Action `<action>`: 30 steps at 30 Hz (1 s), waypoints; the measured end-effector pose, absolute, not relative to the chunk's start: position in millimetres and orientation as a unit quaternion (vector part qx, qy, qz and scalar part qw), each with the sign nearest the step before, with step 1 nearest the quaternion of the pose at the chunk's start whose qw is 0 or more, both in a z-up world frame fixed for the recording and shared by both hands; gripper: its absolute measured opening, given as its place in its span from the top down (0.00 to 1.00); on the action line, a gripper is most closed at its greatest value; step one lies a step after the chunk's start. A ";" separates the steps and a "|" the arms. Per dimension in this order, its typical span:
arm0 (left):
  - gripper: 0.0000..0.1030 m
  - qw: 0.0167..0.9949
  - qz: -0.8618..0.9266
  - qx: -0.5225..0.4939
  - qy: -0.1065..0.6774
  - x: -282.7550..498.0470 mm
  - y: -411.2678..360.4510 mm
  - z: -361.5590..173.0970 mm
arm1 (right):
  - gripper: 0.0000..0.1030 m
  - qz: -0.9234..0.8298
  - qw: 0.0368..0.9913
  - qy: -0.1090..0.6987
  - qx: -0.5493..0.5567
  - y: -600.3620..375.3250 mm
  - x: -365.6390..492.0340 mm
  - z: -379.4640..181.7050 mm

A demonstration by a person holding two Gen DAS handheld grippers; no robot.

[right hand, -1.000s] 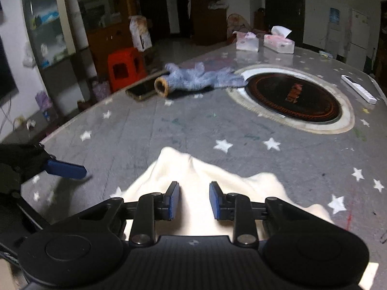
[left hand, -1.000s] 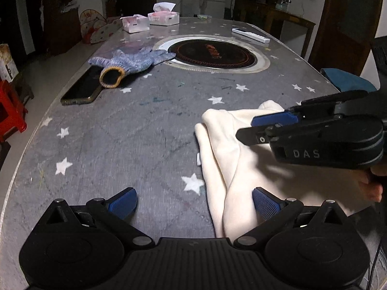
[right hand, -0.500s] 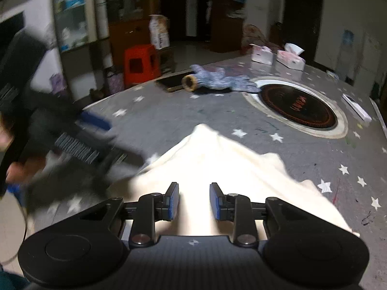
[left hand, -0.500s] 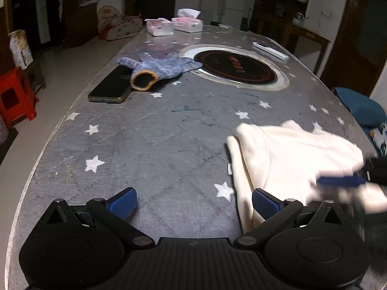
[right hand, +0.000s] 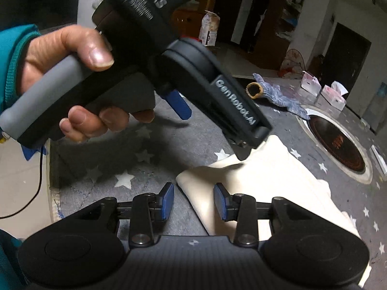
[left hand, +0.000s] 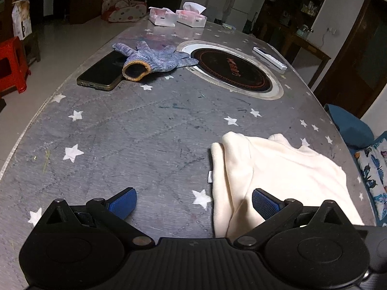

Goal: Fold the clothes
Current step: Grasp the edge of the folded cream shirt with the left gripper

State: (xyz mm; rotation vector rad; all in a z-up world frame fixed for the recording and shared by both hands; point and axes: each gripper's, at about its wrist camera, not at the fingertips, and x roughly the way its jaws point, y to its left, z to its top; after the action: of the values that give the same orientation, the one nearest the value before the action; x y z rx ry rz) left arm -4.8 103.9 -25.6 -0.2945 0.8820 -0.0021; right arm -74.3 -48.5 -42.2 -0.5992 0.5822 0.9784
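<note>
A cream garment (left hand: 278, 174) lies partly folded on the grey star-print table (left hand: 145, 130), at the right of the left wrist view. My left gripper (left hand: 193, 203) is wide open just above the table. Its right pad (left hand: 264, 204) hangs over the garment's near left edge and its left pad over bare table. In the right wrist view a hand (right hand: 79, 77) holds the left gripper (right hand: 212, 130), whose far finger touches the edge of the garment (right hand: 278, 183). My right gripper (right hand: 193, 201) is open over the garment's near corner, gripping nothing.
A blue knit glove (left hand: 154, 58) lies partly on a dark phone (left hand: 101, 72) at the far left. Beyond are a round inset hob (left hand: 232, 70), a white remote (left hand: 269, 58) and two tissue boxes (left hand: 179, 17). A red stool (left hand: 11, 65) stands off the left edge.
The right gripper has left the left wrist view and swung round to the near edge, now facing the left gripper close up. The left gripper stays wide open by the garment's left edge.
</note>
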 end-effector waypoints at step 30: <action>0.51 0.821 -0.060 -0.367 0.434 12.3 106.2 -47.4 | 0.93 0.478 0.825 0.293 -0.074 -105.9 -57.7 4.6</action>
State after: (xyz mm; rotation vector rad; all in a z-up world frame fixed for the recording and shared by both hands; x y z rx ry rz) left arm 12.3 106.2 -47.4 -0.7815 0.9238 -0.1277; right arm -57.7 -105.9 4.6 -0.1569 0.6223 1.0160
